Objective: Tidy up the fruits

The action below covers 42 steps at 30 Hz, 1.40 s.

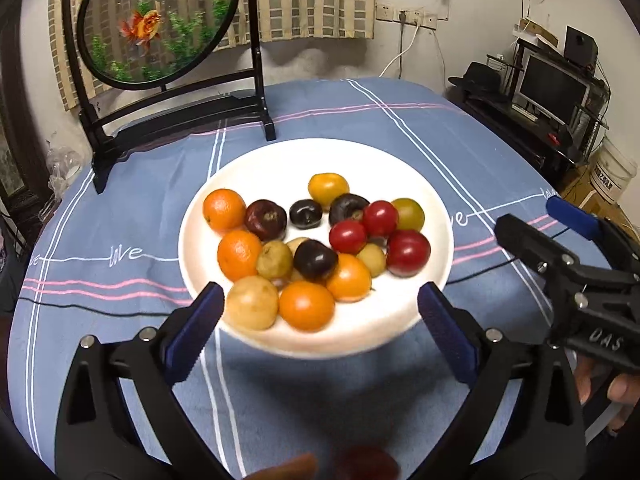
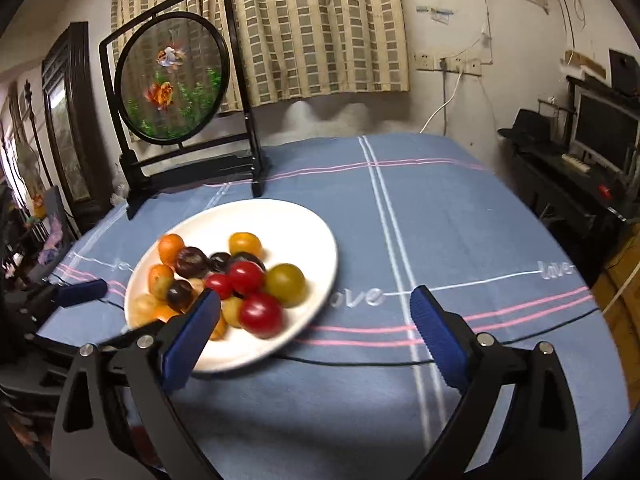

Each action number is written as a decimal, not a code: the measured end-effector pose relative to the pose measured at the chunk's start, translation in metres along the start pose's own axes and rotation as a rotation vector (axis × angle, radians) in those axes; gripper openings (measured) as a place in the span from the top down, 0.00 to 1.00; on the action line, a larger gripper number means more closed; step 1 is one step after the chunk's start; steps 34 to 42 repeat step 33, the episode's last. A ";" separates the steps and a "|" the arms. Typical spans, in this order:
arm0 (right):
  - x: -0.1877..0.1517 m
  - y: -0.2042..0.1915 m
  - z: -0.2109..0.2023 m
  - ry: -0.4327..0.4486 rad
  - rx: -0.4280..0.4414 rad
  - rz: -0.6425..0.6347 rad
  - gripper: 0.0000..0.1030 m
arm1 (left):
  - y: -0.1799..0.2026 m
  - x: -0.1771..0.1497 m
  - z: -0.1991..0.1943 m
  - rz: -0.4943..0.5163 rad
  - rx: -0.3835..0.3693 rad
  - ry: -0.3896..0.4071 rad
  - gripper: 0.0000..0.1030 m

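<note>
Fruits (image 1: pixel 312 248): small oranges, dark plums, red, yellow and tan pieces, heaped on a white plate (image 1: pixel 248 184) at mid-table on a blue striped tablecloth (image 1: pixel 400 128). Behind the plate, toward the far edge: a black-framed goldfish screen (image 1: pixel 160 40). A thin black cable (image 2: pixel 380 362) crosses the cloth at the plate's near rim. Left gripper (image 1: pixel 320 320): jaws spread wide, empty, flanking the plate's near rim. Right gripper (image 2: pixel 316 340): jaws spread wide, empty, beside the plate's right edge, its left finger overlapping the fruit in view.

"love" stitched in white on the blue tablecloth (image 2: pixel 440 208), "UAS" embossed on the right hand-held gripper (image 1: pixel 524 220)
</note>
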State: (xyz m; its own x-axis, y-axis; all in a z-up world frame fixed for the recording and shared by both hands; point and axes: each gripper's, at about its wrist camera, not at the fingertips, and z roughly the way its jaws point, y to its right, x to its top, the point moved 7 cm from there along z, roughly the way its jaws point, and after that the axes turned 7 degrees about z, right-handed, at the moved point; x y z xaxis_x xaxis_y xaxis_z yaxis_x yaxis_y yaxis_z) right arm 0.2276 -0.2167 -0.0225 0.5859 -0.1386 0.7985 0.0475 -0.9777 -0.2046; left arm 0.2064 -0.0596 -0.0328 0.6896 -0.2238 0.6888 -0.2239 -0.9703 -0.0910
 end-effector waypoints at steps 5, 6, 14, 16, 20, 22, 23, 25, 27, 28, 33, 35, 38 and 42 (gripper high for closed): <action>-0.006 -0.001 -0.003 -0.003 0.036 0.012 0.07 | -0.005 -0.015 -0.007 -0.038 -0.007 0.006 0.04; -0.006 -0.003 -0.003 -0.001 0.039 0.008 0.07 | -0.006 -0.018 -0.007 -0.042 -0.004 0.000 0.04; -0.007 -0.011 0.000 -0.008 0.047 -0.009 0.07 | -0.009 -0.017 -0.005 -0.044 0.015 -0.004 0.04; -0.007 -0.013 0.000 -0.010 0.046 -0.019 0.07 | -0.010 -0.016 -0.007 -0.047 0.015 0.008 0.04; -0.008 -0.017 -0.001 -0.011 0.054 -0.030 0.07 | -0.010 -0.017 -0.007 -0.046 0.020 0.004 0.04; -0.009 -0.017 -0.002 -0.012 0.053 -0.031 0.07 | -0.011 -0.017 -0.006 -0.051 0.017 -0.002 0.04; -0.008 -0.017 -0.002 -0.010 0.051 -0.032 0.07 | -0.011 -0.018 -0.006 -0.056 0.014 -0.005 0.04; -0.008 -0.016 -0.003 -0.011 0.046 -0.030 0.07 | -0.013 -0.018 -0.005 -0.064 0.011 -0.010 0.04; -0.009 -0.015 -0.004 -0.010 0.037 -0.031 0.07 | -0.014 -0.018 -0.006 -0.072 0.010 -0.015 0.04; -0.009 -0.015 -0.005 -0.006 0.029 -0.034 0.07 | -0.015 -0.018 -0.005 -0.075 0.010 -0.017 0.04; -0.009 -0.014 -0.008 -0.001 0.022 -0.041 0.07 | -0.015 -0.018 -0.005 -0.076 0.014 -0.021 0.04; -0.009 -0.014 -0.008 -0.001 0.022 -0.041 0.07 | -0.015 -0.018 -0.005 -0.076 0.014 -0.021 0.04; -0.009 -0.014 -0.008 -0.001 0.022 -0.041 0.07 | -0.015 -0.018 -0.005 -0.076 0.014 -0.021 0.04; -0.009 -0.014 -0.008 -0.001 0.022 -0.041 0.07 | -0.015 -0.018 -0.005 -0.076 0.014 -0.021 0.04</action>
